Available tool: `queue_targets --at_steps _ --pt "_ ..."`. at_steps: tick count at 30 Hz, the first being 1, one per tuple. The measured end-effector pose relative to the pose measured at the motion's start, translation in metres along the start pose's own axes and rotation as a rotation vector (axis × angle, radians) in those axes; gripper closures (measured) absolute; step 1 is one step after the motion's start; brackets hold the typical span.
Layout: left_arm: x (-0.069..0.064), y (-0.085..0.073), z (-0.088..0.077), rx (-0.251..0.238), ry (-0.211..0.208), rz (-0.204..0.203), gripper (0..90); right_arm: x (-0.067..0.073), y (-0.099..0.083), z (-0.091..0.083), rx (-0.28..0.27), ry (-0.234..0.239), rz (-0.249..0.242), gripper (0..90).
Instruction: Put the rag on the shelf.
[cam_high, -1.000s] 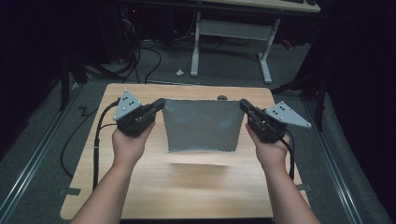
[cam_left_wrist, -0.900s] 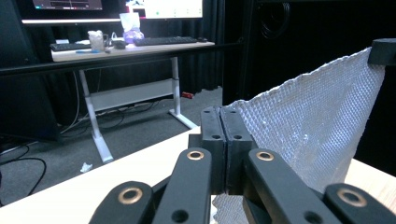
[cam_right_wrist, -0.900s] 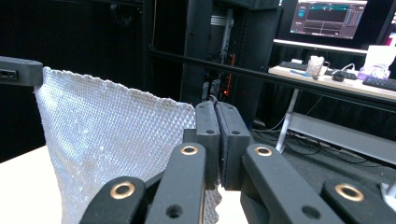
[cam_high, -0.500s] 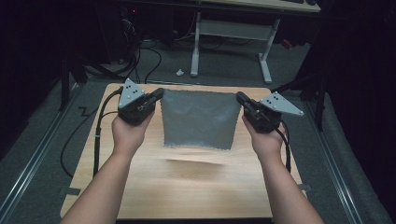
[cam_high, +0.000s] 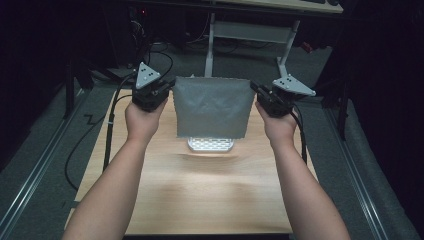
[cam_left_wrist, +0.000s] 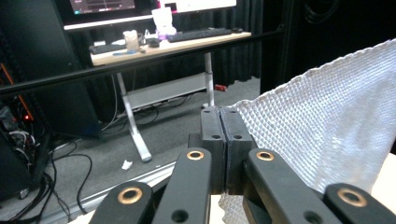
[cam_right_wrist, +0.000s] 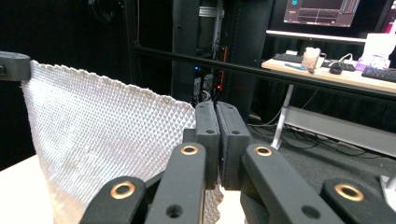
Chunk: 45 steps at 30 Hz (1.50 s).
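Grey cloth in fine diamond weave, paler off-white up close; black grippers with brass rivets, grey plates; light wood-grain counter; white perforated tray.

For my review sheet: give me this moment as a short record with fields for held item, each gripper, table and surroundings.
held item: grey waffle-weave cloth, hanging flat above the table
left gripper: shut on the cloth's upper left corner
right gripper: shut on the upper right corner
table: wooden; the cloth's lower edge hangs above a bright patch
surroundings: dark room, desk with monitors behind
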<state>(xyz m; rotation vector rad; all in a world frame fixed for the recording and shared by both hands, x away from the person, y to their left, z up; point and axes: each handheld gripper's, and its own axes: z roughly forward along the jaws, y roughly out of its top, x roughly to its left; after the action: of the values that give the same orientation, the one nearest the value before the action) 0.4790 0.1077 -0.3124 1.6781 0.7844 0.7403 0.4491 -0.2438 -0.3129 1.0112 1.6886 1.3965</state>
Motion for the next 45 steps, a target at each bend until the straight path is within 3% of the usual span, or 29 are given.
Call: queue_targets --at_steps 5,9,13,17,23,28,35,37,45 --pt "0.006 0.001 0.023 0.032 0.024 -0.005 89.4 -0.005 0.001 0.013 0.023 -0.025 -0.013 89.3" --pt "0.009 -0.001 0.034 0.058 0.033 -0.004 89.4 -0.011 -0.001 0.024 0.032 -0.031 -0.002 89.4" --pt "0.013 -0.007 0.044 0.083 0.034 -0.015 89.4 -0.014 -0.005 0.034 0.055 -0.036 -0.023 89.3" --pt "0.016 -0.018 0.053 0.116 0.032 -0.024 89.4 -0.018 -0.015 0.044 0.092 -0.034 -0.038 89.3" --pt "0.015 -0.043 0.066 0.184 0.004 -0.046 89.3 -0.022 -0.035 0.054 0.145 -0.029 -0.022 89.3" --pt "0.015 -0.061 0.068 0.24 -0.028 -0.056 89.4 -0.025 -0.052 0.059 0.181 -0.008 -0.012 89.3" --pt "0.011 -0.077 0.069 0.281 -0.058 -0.063 89.3 -0.026 -0.068 0.061 0.214 0.006 -0.004 89.3" --pt "0.008 -0.084 0.068 0.303 -0.075 -0.045 89.4 -0.026 -0.076 0.06 0.217 0.02 0.019 89.3" --pt "0.002 -0.105 0.062 0.3 -0.101 -0.081 89.4 -0.023 -0.099 0.055 0.235 0.043 0.032 89.2"
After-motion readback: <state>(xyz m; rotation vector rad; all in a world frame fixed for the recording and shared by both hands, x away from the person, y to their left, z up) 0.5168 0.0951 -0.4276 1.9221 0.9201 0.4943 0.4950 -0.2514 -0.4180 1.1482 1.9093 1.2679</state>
